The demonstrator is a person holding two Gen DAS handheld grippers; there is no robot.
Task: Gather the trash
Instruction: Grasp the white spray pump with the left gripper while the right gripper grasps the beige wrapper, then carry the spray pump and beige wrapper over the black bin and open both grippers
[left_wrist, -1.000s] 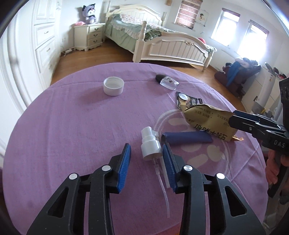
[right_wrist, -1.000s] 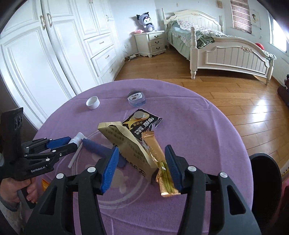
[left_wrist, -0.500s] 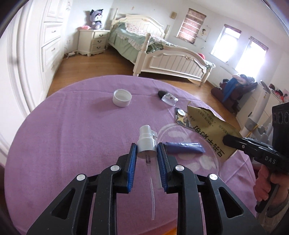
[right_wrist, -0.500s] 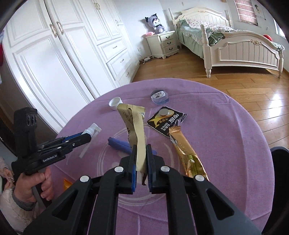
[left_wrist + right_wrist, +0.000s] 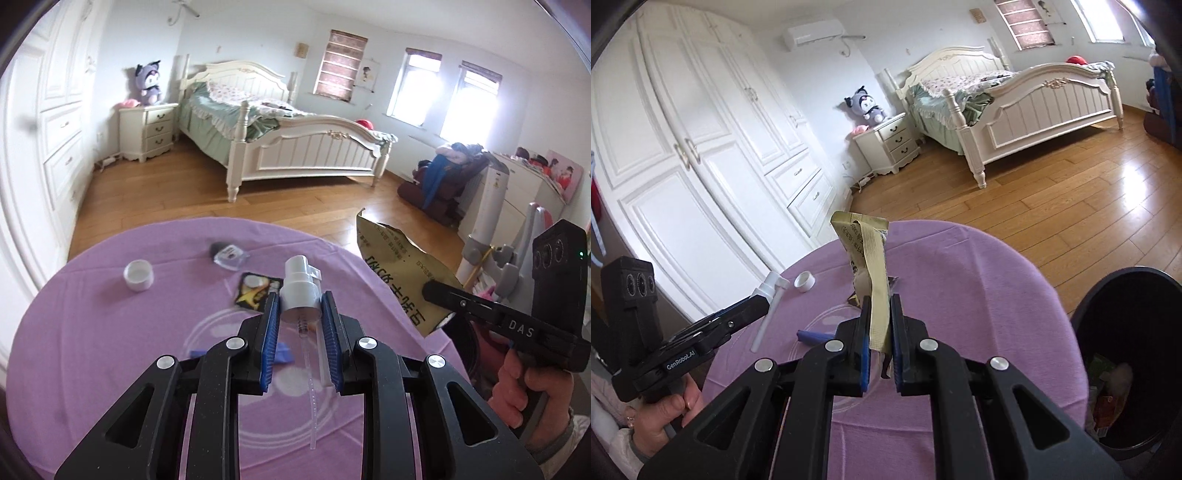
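The left wrist camera sat just behind the left gripper (image 5: 300,317), raised over the near edge of the round purple table (image 5: 92,332), and looked down and across it toward the bed (image 5: 288,144). The right wrist camera rode behind the right gripper (image 5: 878,328), facing the wardrobe (image 5: 701,155) and the table's far edge. Both views shared the tabletop, the bed, and each other's gripper.
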